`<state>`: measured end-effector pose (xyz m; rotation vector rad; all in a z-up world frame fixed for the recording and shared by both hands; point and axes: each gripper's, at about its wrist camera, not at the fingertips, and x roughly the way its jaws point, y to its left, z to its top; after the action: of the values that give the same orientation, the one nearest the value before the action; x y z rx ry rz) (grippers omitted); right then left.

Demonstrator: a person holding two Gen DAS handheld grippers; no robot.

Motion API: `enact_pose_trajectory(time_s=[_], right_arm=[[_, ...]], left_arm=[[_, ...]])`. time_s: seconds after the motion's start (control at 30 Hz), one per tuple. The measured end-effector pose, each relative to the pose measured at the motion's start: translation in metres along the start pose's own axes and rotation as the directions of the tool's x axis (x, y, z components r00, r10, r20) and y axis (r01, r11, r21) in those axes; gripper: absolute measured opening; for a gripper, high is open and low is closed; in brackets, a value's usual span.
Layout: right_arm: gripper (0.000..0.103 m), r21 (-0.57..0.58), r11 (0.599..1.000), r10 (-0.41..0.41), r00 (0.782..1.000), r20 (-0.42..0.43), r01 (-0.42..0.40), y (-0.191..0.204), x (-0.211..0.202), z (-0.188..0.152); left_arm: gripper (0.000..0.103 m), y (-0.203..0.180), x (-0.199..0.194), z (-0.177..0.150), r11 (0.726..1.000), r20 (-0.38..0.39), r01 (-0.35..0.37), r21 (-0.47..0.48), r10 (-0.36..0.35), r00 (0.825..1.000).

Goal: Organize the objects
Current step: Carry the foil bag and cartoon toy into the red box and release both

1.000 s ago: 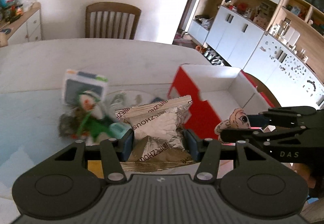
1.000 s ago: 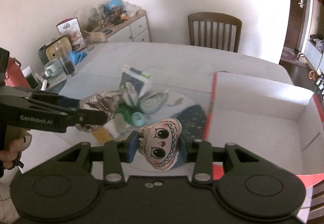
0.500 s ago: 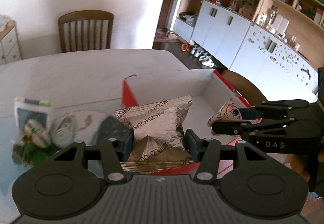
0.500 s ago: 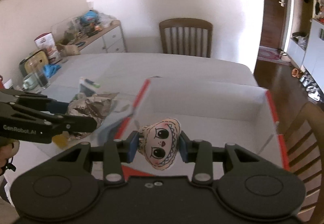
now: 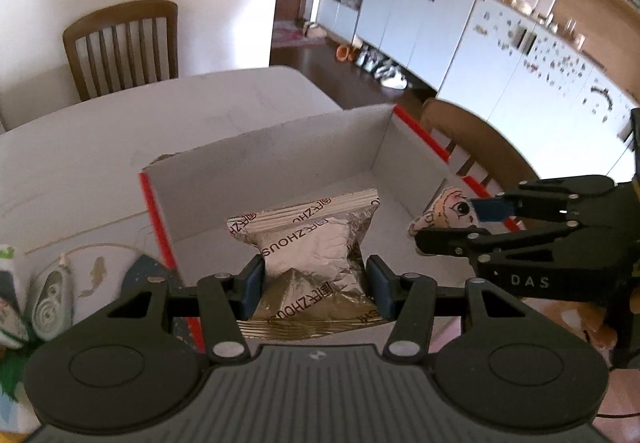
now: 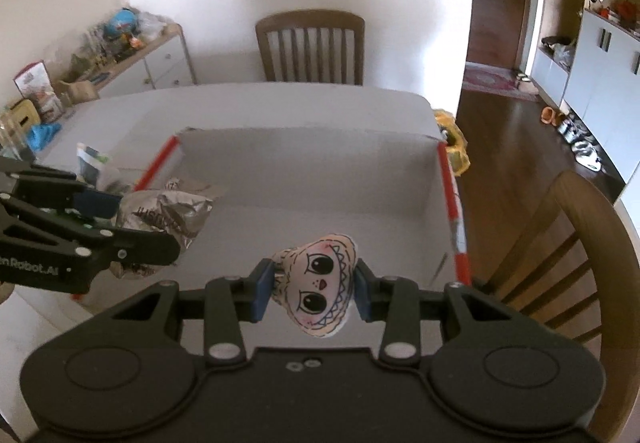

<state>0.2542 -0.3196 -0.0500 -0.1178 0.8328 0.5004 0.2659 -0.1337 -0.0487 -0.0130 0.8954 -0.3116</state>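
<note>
Presently my left gripper [image 5: 314, 285] is clamped on a silver foil packet [image 5: 310, 243], both blue pads pressed into its sides so that the packet pinches at the waist. The packet hangs above the open white cardboard box [image 5: 280, 147] with red edges, near its left wall. My right gripper [image 6: 314, 291] is clenched on a small flat doll-face cushion [image 6: 320, 287], drawn eyes and zigzag trim facing the camera, pads bearing on both its edges. It too hangs over the box, toward the near right corner. From the left wrist view, the right gripper [image 5: 444, 229] and cushion [image 5: 448, 213] show at the right, apart from the packet. The box floor looks bare where visible. The box stands on a pale table [image 6: 280, 103]. Loose items [image 5: 48, 299] lie on the table left of the box, blurred. A wooden chair [image 6: 310, 43] stands at the far side.
</note>
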Motion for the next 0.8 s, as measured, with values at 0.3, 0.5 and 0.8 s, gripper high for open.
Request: enact_pose_trajectory(time_s=[0.3,0.5,0.8], right_arm=[[0.040,-0.020,1.000,-0.012,0.996,-0.083,0.011,-0.009,0.032,-0.005],[0.039,-0.051,0.999,0.010,0.987,-0.159,-0.018,-0.013,0.049,-0.003],[0.041,-0.104,0.994,0.010,0.969,-0.247,-0.036,-0.008,0.065,-0.007]], left_arm=[[0.054,-0.013,0.048,0.012,0.999,-0.088,-0.007,0.037,0.010,0.996],[0.054,-0.020,0.076,0.015,0.994,-0.153,-0.052,0.096,0.066,0.986],[0.054,-0.013,0.105,0.015,0.996,-0.266,-0.025,0.084,0.046,0.963]])
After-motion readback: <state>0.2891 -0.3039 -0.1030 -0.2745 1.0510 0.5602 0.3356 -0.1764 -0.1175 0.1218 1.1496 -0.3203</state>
